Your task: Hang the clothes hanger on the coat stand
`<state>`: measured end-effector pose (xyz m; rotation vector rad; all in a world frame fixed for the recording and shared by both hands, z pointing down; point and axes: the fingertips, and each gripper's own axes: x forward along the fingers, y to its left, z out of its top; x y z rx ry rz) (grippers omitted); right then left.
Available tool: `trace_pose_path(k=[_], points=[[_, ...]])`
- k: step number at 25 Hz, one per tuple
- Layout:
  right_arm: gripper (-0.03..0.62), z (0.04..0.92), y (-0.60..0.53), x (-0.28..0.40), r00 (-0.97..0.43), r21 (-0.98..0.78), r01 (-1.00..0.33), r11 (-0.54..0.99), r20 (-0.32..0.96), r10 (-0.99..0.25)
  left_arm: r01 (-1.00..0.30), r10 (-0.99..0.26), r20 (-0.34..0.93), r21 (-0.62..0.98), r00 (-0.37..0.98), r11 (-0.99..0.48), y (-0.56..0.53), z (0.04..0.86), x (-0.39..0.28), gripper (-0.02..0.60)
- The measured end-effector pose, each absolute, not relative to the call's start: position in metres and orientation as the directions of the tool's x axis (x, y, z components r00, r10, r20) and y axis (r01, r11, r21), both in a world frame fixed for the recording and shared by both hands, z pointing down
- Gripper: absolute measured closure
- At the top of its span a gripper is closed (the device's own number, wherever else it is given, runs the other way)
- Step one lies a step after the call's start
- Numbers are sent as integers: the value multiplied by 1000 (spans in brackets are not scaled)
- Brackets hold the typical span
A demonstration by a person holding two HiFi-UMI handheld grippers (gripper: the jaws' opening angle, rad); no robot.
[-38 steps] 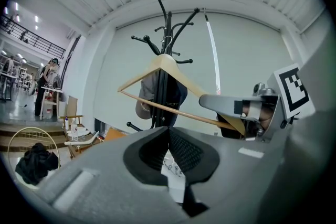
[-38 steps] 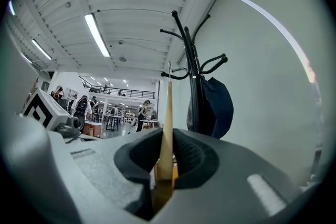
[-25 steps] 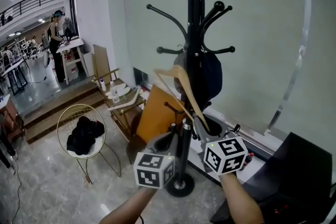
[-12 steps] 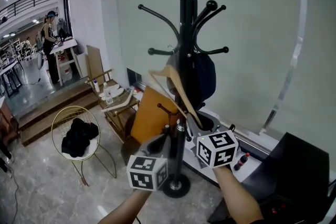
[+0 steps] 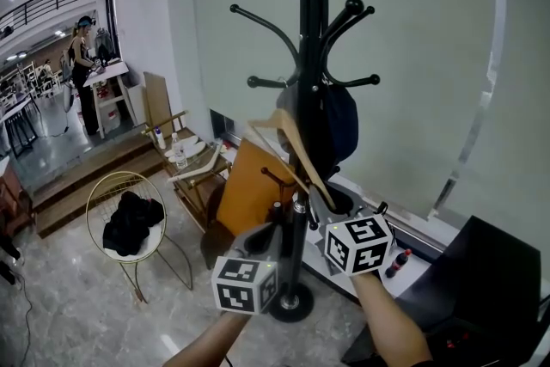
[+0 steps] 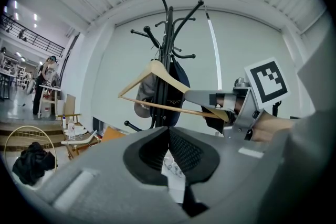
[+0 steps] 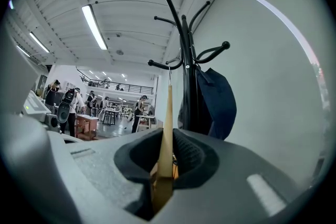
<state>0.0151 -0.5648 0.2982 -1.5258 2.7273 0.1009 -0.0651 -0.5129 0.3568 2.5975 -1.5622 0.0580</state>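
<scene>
The left gripper (image 6: pixel 169 136), jaws together on nothing, and the right gripper (image 7: pixel 166 152), clamped on one end of the pale wooden clothes hanger (image 6: pixel 157 73), both point level. The hanger's long axis slants up and left from that grip, hook upward, just before the black metal coat stand (image 5: pixel 308 30). Open air lies to the left, with a pale wall (image 5: pixel 430 56) behind.

Coat stand (image 5: pixel 309 30): black throughout. Clothes hanger (image 7: pixel 166 134): pale natural wood. Fabric item (image 5: pixel 342 123) hanging on the stand: dark navy. Wire chair (image 5: pixel 129 174) left of the stand: gold, carrying a black garment (image 5: pixel 129 221).
</scene>
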Motion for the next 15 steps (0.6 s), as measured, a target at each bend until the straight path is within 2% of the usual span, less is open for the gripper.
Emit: trace_pose_path(k=[15], points=[[534,295,-549,15,-492,95,-869,485,-67,-868,-873,-869,91,75,486,-481,-504,361,-62,577]])
